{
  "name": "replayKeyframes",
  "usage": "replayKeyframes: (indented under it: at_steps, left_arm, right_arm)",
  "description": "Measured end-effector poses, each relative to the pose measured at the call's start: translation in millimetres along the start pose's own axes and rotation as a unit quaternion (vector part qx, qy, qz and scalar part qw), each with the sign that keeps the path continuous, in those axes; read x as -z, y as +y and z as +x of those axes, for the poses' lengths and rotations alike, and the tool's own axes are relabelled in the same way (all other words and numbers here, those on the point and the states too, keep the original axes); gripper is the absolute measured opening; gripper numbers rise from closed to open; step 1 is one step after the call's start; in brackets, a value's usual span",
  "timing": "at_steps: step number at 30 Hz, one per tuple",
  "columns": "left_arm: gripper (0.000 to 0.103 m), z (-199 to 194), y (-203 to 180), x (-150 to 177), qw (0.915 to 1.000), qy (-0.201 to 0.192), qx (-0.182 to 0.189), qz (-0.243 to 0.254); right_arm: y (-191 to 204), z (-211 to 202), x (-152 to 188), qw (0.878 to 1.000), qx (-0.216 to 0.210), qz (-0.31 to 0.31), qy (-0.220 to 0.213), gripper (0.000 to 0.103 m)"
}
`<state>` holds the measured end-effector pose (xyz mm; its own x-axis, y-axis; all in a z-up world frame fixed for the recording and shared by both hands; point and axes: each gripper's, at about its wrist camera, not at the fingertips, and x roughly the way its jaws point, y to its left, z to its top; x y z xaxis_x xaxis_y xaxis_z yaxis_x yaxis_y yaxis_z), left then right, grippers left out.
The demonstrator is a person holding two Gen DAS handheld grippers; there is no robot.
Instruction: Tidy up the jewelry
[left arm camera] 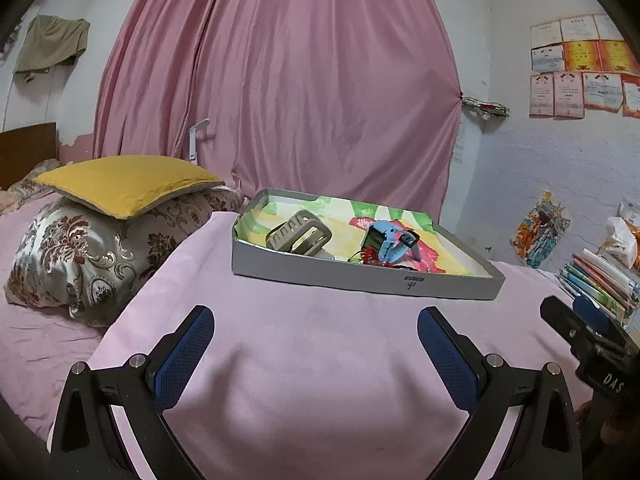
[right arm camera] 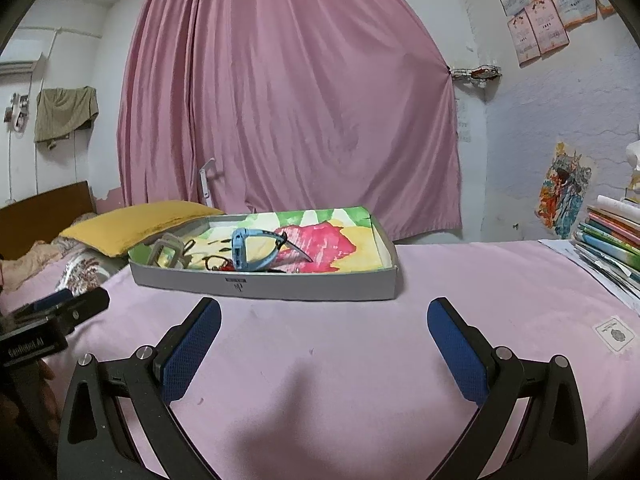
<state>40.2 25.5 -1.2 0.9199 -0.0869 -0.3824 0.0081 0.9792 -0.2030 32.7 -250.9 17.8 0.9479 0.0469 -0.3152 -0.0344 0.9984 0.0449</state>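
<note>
With the watch (right arm camera: 254, 250), clip (left arm camera: 299, 235) and red piece (left arm camera: 370, 258) in the tray (right arm camera: 280, 286), both tools (left arm camera: 316, 354) (right arm camera: 324, 350) hover spread and empty, suggesting little remains.

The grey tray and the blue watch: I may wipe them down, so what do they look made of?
Grey tray: likely matte cardboard, with thin folded walls. Blue watch: band looks like smooth, flexible plastic or silicone, though I can't confirm.

Matt cardboard tray (left arm camera: 360, 280), plastic watch (left arm camera: 390, 240) (glossy) — soft cloth cover (left arm camera: 320, 360)
</note>
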Motion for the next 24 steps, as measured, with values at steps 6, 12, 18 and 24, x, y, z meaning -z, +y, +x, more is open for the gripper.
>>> replayKeyframes:
  at_steps: [6,12,18,24]
  left_arm:
    - [0.102,-0.4,-0.9,1.6,1.0,-0.006,-0.006,0.0]
    - [0.102,-1.9,-3.5,3.9,0.9998,-0.01,-0.017,0.008]
    - [0.102,-2.7,-6.6,4.9,0.9995,-0.012,-0.023,0.019]
    - [0.102,-3.7,-9.1,5.6,0.9994,-0.009,-0.026,0.022]
  right_arm:
    - [1.1,-1.7,-1.6,1.0,0.004,-0.008,-0.005,0.101]
    - [1.4,-0.8,-2.4,1.0,0.009,-0.008,-0.002,0.101]
    - [1.6,0.1,-2.6,1.0,0.009,-0.009,-0.002,0.101]
    - [-0.3,0.2,-1.5,1.0,0.01,-0.01,-0.001,0.101]
